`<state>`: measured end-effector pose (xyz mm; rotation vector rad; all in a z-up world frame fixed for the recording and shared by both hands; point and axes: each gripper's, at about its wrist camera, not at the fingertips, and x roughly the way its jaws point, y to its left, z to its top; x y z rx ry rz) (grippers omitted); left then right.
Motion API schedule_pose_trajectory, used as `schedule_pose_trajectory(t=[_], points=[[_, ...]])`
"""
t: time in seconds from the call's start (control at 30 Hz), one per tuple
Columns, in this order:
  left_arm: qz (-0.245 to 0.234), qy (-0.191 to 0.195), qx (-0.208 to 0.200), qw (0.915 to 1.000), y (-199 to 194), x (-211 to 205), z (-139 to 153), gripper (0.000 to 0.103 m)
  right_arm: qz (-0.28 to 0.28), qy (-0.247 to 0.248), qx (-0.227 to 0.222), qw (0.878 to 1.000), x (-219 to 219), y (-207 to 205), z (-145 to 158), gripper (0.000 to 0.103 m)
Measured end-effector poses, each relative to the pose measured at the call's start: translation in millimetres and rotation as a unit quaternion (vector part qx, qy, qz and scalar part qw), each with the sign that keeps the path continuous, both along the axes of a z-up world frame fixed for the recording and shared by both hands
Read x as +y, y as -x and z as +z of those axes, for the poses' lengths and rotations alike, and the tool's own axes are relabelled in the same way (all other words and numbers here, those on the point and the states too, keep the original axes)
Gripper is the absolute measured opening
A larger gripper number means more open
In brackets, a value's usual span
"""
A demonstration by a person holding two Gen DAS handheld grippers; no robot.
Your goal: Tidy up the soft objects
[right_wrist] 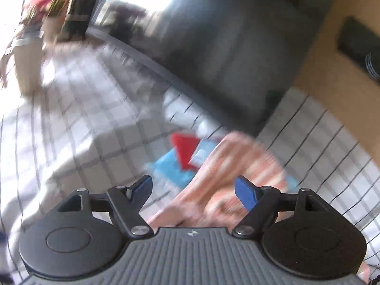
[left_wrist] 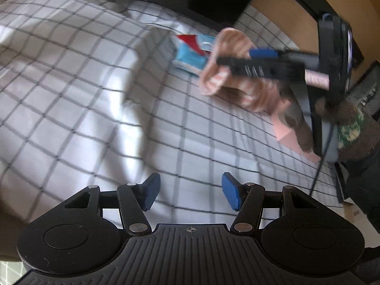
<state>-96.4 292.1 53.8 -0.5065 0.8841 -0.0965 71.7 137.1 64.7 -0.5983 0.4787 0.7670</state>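
Observation:
A pink striped cloth [left_wrist: 228, 47] lies bunched on the checked bedsheet [left_wrist: 71, 83], partly over a blue, red and white folded item [left_wrist: 190, 52]. My left gripper [left_wrist: 190, 193] is open and empty, low over bare sheet, well short of them. In the left wrist view the right gripper [left_wrist: 261, 57] reaches in from the right, just above the pink cloth. In the right wrist view my right gripper [right_wrist: 193, 191] is open, with the pink cloth [right_wrist: 228, 166] under and between its fingers and the blue and red item [right_wrist: 180, 159] just beyond. Both views are blurred.
A brown stuffed toy with a green patch [left_wrist: 351, 128] and a plain pink cloth [left_wrist: 289, 137] lie at the right of the bed. A dark headboard [right_wrist: 225, 47] and wooden wall [right_wrist: 337, 71] stand behind. A potted plant [right_wrist: 47, 2] stands at far left.

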Motion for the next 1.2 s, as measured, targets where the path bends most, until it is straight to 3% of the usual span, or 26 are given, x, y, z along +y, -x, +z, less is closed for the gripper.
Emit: schedule_pose_trajectory(t=[0.07, 0.13, 0.17, 0.2, 0.23, 0.27, 0.4, 0.53, 0.6, 0.73, 0.83, 0.93, 1.07, 1.17, 1.2], points=[[0.011, 0.000, 0.004, 0.9999, 6.2, 11.3, -2.2, 0.062, 0.021, 0.034, 0.017, 0.999, -5.3, 8.1, -16.9, 0.077], [0.023, 0.013, 0.002, 0.9996, 11.0, 24.2, -3.6, 0.062, 0.028, 0.083, -0.019, 0.996, -11.5, 17.2, -35.8, 0.072], [0.024, 0.018, 0.000, 0.9995, 10.8, 29.5, -4.5, 0.062, 0.022, 0.104, -0.048, 0.993, -15.0, 20.5, -44.7, 0.064], [0.024, 0.019, -0.002, 0.9995, 8.6, 32.9, -5.3, 0.062, 0.008, 0.120, -0.063, 0.991, -18.9, 20.7, -50.6, 0.035], [0.021, 0.019, -0.002, 0.9996, 4.5, 35.2, -6.8, 0.062, -0.011, 0.128, -0.052, 0.990, -23.9, 18.2, -52.2, 0.011], [0.017, 0.018, -0.001, 0.9997, -1.7, 35.9, -8.5, 0.062, -0.033, 0.117, -0.017, 0.992, -31.9, 14.8, -48.6, 0.010], [-0.022, 0.020, -0.006, 0.9995, -29.3, 26.3, -10.6, 0.062, -0.057, 0.059, 0.058, 0.995, -72.5, 34.6, -21.1, 0.010], [-0.073, 0.023, -0.022, 0.9969, -57.5, 5.0, -8.3, 0.062, -0.058, 0.008, 0.173, 0.983, -118.0, 63.6, 7.7, 0.010], [-0.089, 0.028, -0.029, 0.9953, -68.2, -3.7, -7.4, 0.062, -0.048, -0.023, 0.200, 0.978, -137.3, 82.9, 25.2, 0.010], [-0.107, 0.027, -0.039, 0.9932, -86.8, -18.5, -5.1, 0.062, -0.068, -0.063, 0.173, 0.980, -159.1, 88.1, 51.6, 0.010], [-0.104, 0.032, -0.043, 0.9931, -94.8, -23.3, -1.8, 0.062, -0.113, -0.079, 0.163, 0.977, -165.4, 66.3, 46.2, 0.010], [-0.107, 0.036, -0.052, 0.9923, -96.8, -31.6, 3.9, 0.062, -0.149, -0.085, 0.163, 0.972, -163.4, 41.2, 15.8, 0.010], [-0.134, 0.033, -0.054, 0.9889, -99.1, -47.0, 7.3, 0.062, -0.185, -0.054, 0.181, 0.964, -149.9, 14.7, -37.1, 0.015], [-0.140, 0.029, -0.048, 0.9886, -96.7, -55.5, 2.8, 0.062, -0.184, -0.032, 0.136, 0.973, -149.4, 22.5, -43.0, 0.039], [-0.134, 0.026, -0.043, 0.9897, -96.5, -56.1, 0.8, 0.062, -0.181, -0.029, 0.126, 0.975, -151.4, 24.3, -41.3, 0.053]])
